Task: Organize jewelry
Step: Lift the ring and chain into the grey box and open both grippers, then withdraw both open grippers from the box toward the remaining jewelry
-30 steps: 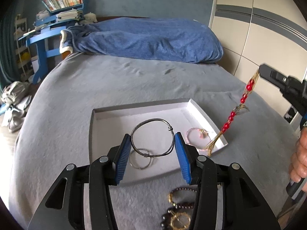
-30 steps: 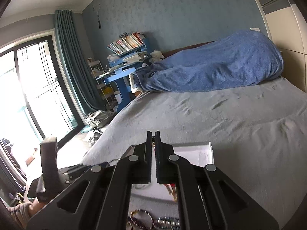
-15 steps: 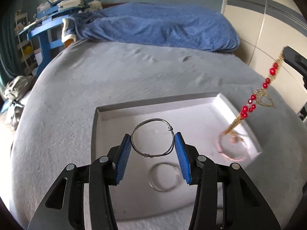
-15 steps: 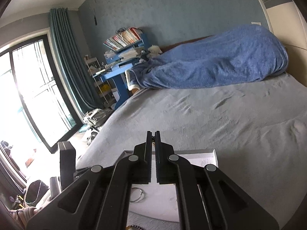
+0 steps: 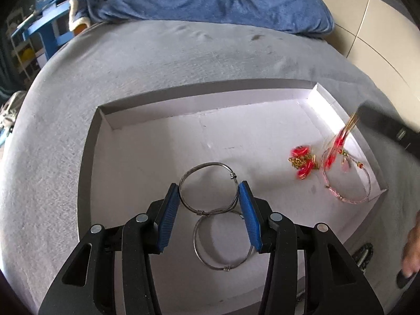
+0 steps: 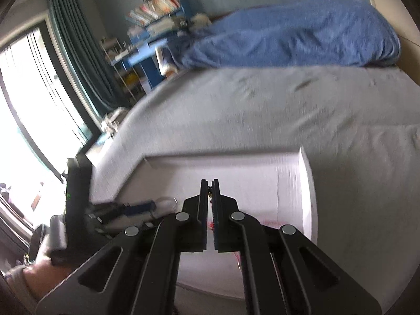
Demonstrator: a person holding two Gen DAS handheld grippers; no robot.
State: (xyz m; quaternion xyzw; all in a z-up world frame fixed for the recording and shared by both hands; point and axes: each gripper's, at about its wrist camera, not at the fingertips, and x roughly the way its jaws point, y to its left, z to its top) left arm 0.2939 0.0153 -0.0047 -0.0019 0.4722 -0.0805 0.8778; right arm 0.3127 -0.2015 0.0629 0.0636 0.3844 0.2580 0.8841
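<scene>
Left gripper – jaws part open, clamped across wire bangle above white tray on bed | right gripper – closed on red-beaded chain, its lower end lying in tray beside pink bracelet.

Grey bed carries a white tray (blue blanket behind).

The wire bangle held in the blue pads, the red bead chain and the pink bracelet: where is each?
wire bangle (image 5: 208,166): left wrist view, top arc of the loop.
red bead chain (image 5: 302,157): left wrist view, piled beads.
pink bracelet (image 5: 346,199): left wrist view, near rim.
</scene>
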